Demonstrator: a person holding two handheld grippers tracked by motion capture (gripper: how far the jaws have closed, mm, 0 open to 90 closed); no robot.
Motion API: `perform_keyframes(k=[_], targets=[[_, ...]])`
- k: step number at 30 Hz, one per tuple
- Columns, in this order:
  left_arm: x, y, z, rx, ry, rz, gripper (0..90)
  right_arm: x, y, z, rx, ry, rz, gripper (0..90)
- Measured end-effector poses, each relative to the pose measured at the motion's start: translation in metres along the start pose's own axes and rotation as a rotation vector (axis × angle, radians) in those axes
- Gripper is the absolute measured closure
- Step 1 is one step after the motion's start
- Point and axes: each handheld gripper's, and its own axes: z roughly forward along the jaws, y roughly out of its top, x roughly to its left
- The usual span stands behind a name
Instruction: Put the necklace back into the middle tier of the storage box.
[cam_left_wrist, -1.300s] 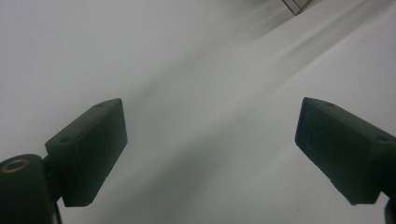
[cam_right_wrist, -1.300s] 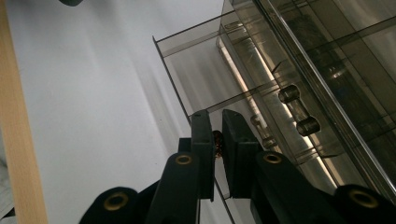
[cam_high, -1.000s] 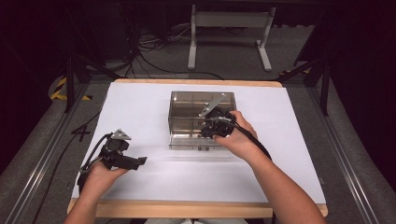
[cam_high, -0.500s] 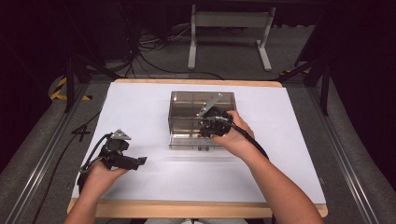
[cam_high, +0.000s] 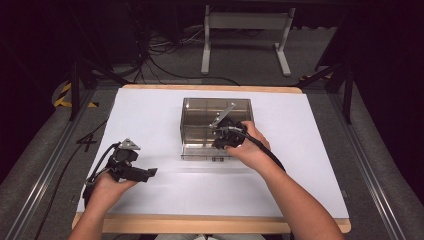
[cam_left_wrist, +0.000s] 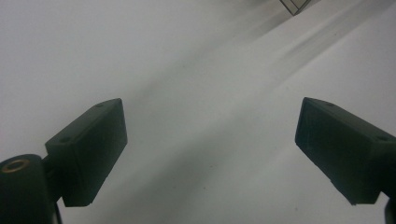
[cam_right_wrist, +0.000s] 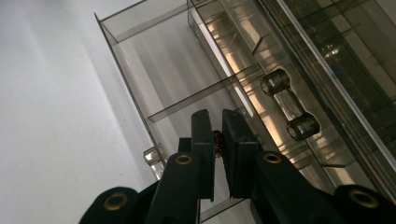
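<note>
Where the clear drawer stands open, right gripper pinches a small brown object — compartments bare.

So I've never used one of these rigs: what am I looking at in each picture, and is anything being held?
A person holds a two-jaw gripper in each hand; there is no robot arm. The high view looks down on a white table. On it stands a clear smoked-plastic drawer box. The left gripper rests near the front edge; its own view shows its jaws wide apart over bare table. The right gripper is at the box; its view looks into an open drawer with dividers, its jaws nearly closed on a small brown object, too small to identify.
</note>
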Motion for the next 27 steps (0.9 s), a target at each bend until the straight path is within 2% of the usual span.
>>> perform_keyframes(k=[27], targets=[[0.0, 0.0, 0.0, 0.0, 0.0, 0.002, 9.8, -0.003, -0.006, 0.016, 0.048, 0.035, 0.024, 83.9]])
